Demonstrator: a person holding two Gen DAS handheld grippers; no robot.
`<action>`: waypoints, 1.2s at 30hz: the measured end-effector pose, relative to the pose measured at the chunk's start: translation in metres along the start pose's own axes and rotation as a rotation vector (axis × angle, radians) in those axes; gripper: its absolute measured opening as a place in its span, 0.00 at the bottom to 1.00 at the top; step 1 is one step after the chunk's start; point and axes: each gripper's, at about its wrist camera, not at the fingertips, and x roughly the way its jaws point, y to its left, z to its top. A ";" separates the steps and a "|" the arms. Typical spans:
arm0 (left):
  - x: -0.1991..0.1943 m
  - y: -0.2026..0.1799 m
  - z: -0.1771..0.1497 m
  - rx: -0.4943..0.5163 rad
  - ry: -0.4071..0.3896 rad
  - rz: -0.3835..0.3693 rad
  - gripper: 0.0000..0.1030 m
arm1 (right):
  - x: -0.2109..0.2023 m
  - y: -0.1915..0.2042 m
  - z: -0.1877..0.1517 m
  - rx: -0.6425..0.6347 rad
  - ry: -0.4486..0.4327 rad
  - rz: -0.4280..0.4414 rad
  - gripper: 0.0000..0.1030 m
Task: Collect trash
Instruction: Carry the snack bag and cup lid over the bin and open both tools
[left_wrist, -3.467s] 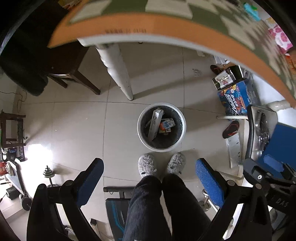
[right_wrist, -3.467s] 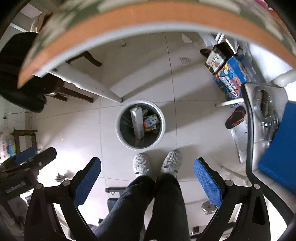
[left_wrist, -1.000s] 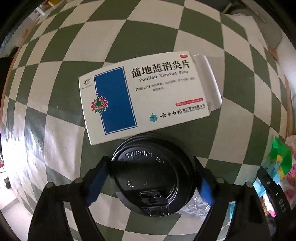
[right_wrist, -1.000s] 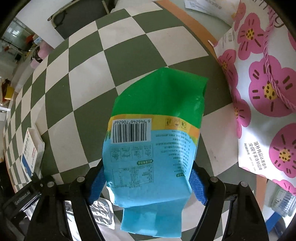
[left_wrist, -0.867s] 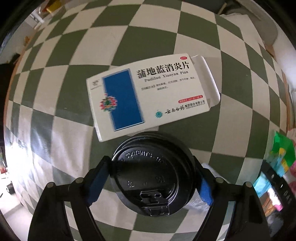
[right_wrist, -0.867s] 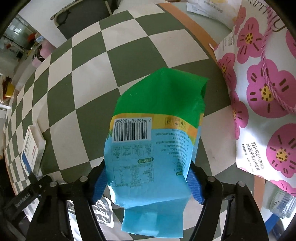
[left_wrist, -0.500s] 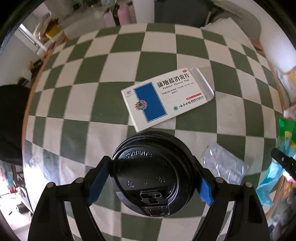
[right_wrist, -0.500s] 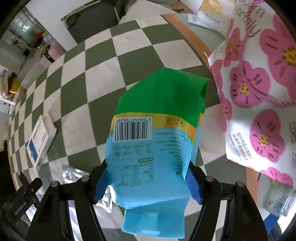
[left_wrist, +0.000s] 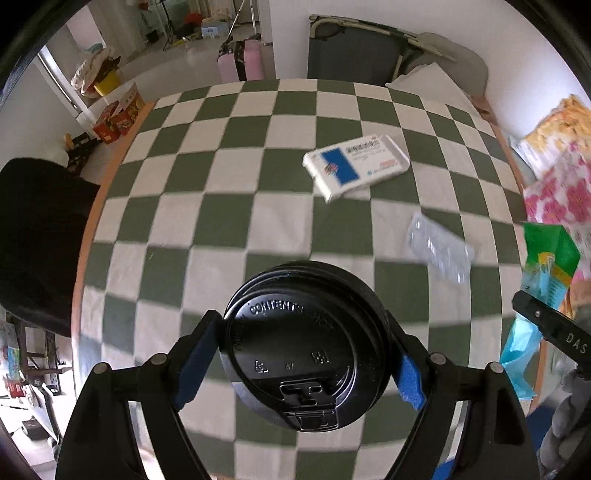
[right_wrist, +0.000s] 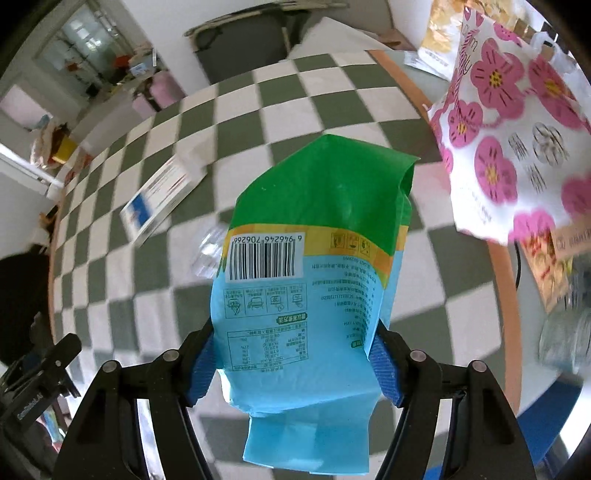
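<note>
The left tool (left_wrist: 301, 363) is pinching one black cup lid (left_wrist: 304, 345) above the near table (left_wrist: 229, 206); the right tool (right_wrist: 291, 363) is clamping one green-blue bag (right_wrist: 310, 266). Farther off are lying one medicine box (left_wrist: 356, 166) and, seemingly, one blister pack (left_wrist: 439, 251).

one black cup lid (left_wrist: 308, 360), one green-and-blue snack bag (right_wrist: 306, 280), one medicine box (left_wrist: 356, 166), one blister pack (left_wrist: 439, 251), one floral bag (right_wrist: 517, 140).

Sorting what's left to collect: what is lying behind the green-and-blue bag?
Behind the green-and-blue bag, a clear blister pack shows partly on the checkered tablecloth; its remainder is covered by the bag.
</note>
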 end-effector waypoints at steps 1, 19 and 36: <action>-0.005 0.007 -0.012 0.003 -0.007 -0.006 0.80 | -0.007 0.008 -0.016 -0.010 -0.004 0.009 0.70; -0.061 0.152 -0.259 0.002 0.079 -0.186 0.80 | -0.080 0.120 -0.364 -0.017 0.054 0.141 0.70; 0.271 0.190 -0.398 -0.261 0.515 -0.264 0.81 | 0.230 0.071 -0.519 0.096 0.385 0.207 0.70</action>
